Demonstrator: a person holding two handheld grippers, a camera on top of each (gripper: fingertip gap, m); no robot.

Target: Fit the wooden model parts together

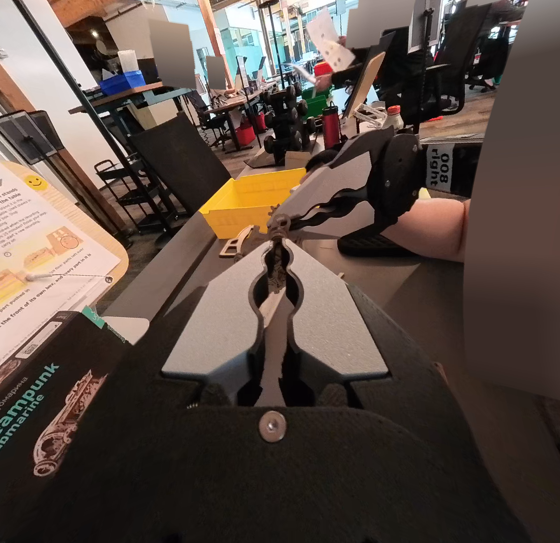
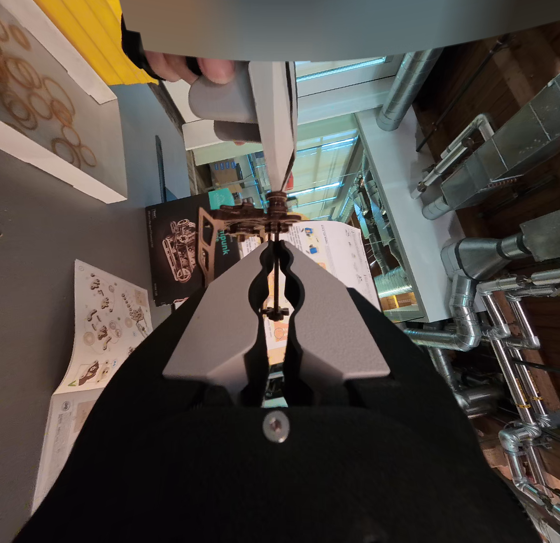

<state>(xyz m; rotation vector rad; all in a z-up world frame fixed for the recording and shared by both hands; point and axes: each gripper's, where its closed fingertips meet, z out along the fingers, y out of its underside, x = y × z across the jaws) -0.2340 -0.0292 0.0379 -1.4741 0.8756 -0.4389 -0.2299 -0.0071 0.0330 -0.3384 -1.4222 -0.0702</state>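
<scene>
Left wrist view puts my left gripper (image 1: 277,249) closed on a flat toothed wooden piece (image 1: 276,275), held edge-on in the slot between the jaws and running straight away from the camera; at its far end sits the wooden model assembly (image 1: 274,233), lifted off the bench (image 1: 357,270) just in front of the yellow bin (image 1: 242,208); my right gripper (image 1: 280,222) comes in from the right and meets that same cluster tip to tip. Right wrist view shows its jaws pinched on a thin wooden axle (image 2: 276,273) with a small gear (image 2: 275,312) on the near end, the axle lying along the jaw line and pointing into the stacked hub (image 2: 276,207) of the assembly; the framed side plate (image 2: 207,249) hangs off to the left. I judge the coming move turns on keeping that axle square to the hub; both grippers are at the joint, neither nearer.
</scene>
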